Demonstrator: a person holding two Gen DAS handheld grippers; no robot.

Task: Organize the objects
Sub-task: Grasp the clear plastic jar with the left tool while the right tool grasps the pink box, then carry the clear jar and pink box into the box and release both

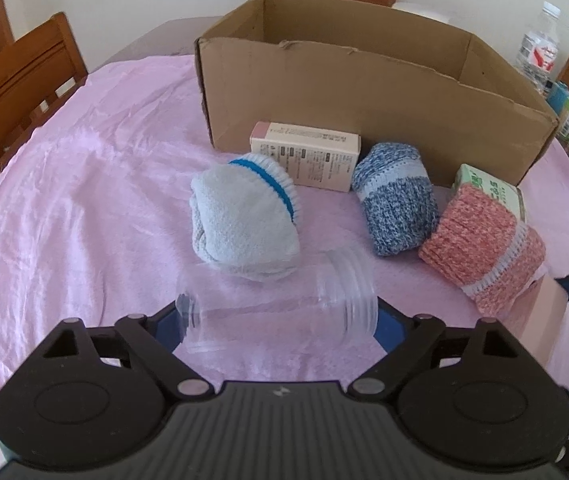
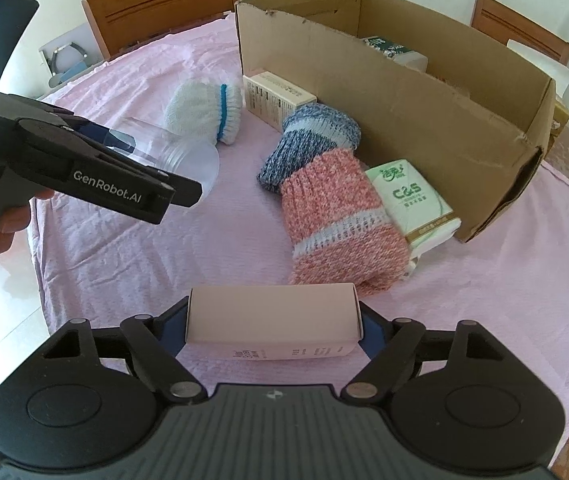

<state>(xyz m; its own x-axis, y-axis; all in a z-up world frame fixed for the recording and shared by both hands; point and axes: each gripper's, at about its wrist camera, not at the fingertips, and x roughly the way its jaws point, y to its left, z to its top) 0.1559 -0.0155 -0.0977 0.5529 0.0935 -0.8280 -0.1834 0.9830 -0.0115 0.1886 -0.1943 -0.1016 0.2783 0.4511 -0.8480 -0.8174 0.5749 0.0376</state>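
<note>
My left gripper (image 1: pixel 276 320) is shut on a clear plastic jar (image 1: pixel 280 304), held sideways above the pink cloth; the jar also shows in the right wrist view (image 2: pixel 180 156). My right gripper (image 2: pixel 274 320) is shut on a pale pink carton (image 2: pixel 272 316). In front lie a white sock roll (image 1: pixel 240 216), a blue sock roll (image 1: pixel 396 200), a pink sock roll (image 1: pixel 484 248), a cream carton (image 1: pixel 304 156) and a green tissue pack (image 2: pixel 412 200). An open cardboard box (image 1: pixel 364 92) stands behind them.
The cardboard box (image 2: pixel 424 112) holds a few packages. Wooden chairs (image 1: pixel 16 80) surround the table. A water bottle (image 1: pixel 540 44) and small items stand at the far right. The pink cloth (image 1: pixel 84 200) covers the table.
</note>
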